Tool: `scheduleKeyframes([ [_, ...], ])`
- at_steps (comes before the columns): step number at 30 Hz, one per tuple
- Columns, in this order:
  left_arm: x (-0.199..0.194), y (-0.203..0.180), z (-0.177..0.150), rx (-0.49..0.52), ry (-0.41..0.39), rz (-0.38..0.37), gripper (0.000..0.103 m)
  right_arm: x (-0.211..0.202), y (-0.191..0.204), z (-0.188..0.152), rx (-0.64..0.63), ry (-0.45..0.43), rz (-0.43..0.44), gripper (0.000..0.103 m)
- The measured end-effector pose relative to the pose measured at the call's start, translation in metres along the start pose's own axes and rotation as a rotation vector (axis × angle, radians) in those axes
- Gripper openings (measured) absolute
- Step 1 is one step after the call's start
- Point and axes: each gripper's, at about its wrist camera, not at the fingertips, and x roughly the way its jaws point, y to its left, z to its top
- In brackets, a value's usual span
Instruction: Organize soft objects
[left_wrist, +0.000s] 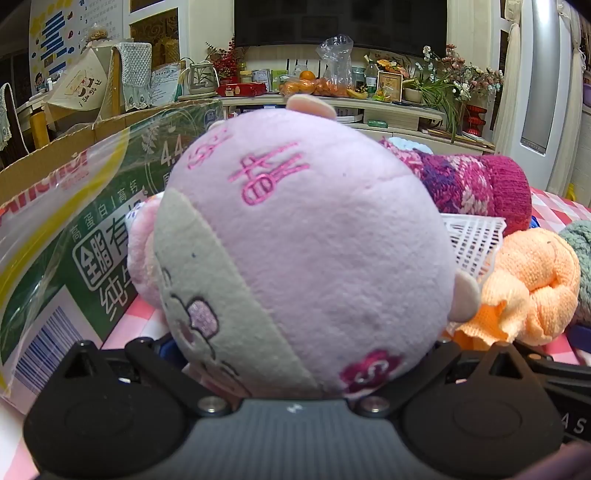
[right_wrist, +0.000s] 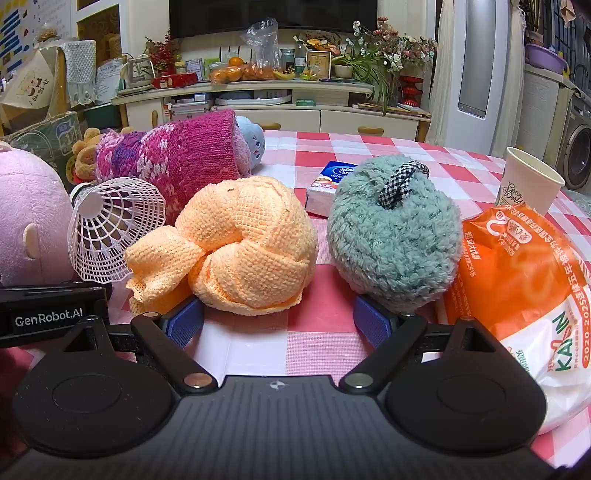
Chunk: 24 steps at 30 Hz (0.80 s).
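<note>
Left wrist view – low over table, angled down, facing TV cabinet (left_wrist: 388, 107); very near, pink plush (left_wrist: 306, 240) fills most of frame. Right wrist view – same heading, set further right, more table visible, cabinet (right_wrist: 295, 96) behind. Shared: pink plush (right_wrist: 29, 218), orange cloth (left_wrist: 532, 291) (right_wrist: 240, 247), knitted piece (left_wrist: 476, 184) (right_wrist: 173, 155), white shuttlecock (left_wrist: 472, 240) (right_wrist: 107, 236).
</note>
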Motion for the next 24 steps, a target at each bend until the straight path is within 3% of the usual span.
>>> scheduleKeyframes([
  [14, -0.024, 0.006, -0.017, 0.036, 0.033, -0.03, 0.102, -0.005, 0.001, -0.004, -0.009, 0.067, -0.011, 0.103],
  [24, -0.064, 0.02, -0.022, 0.1, 0.017, -0.029, 0.102, -0.029, 0.005, -0.016, -0.019, -0.019, 0.002, 0.103],
])
